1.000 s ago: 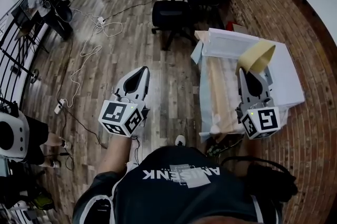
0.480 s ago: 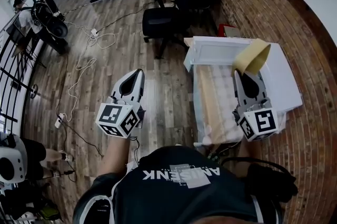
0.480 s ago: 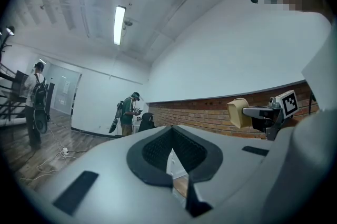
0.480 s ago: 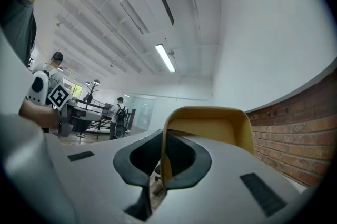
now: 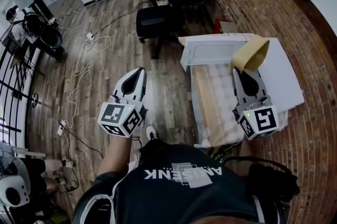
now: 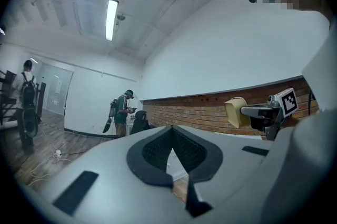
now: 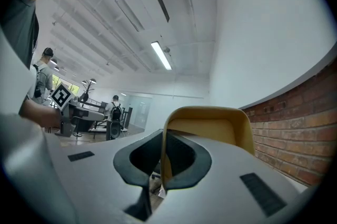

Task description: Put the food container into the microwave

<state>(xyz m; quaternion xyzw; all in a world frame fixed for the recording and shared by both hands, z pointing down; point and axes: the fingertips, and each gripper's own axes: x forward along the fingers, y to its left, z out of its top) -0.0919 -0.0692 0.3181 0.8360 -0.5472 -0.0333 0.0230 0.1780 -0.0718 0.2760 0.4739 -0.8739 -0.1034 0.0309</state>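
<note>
Food container (image 5: pixel 251 54), tan and thin-walled, is airborne. It is pinched by 1 side wall in the right hand-held gripper (image 5: pixel 245 77), which is clenched on it. In the right gripper view the wall runs between the 2 pads, and the rest of the tub juts out past the jaw tips. Contents cannot be confirmed from these angles.

Left hand-held gripper (image 5: pixel 138 74): jaws drawn together with nothing between them, held level out front over the wooden floor (image 5: pixel 100 81).

Position: nothing carries the container. In the head view it hangs over a white unit (image 5: pixel 287 78) that stands along the brick wall (image 5: pixel 300 18), toward that unit's far end. An office chair (image 5: pixel 152 20) sits beyond, and other people are well off across the room.

Microwave: none found in any of the 3 views.

Progress, as a judgement:
- Pick-up looks done, and the grip reads as secure though thin, on 1 wall only.
- The container is between places, so call it the carry stage.
- Left to do: reach the microwave, get its door open (probably the free left gripper's job), set the container inside, and let go.
- Well under half complete.
</note>
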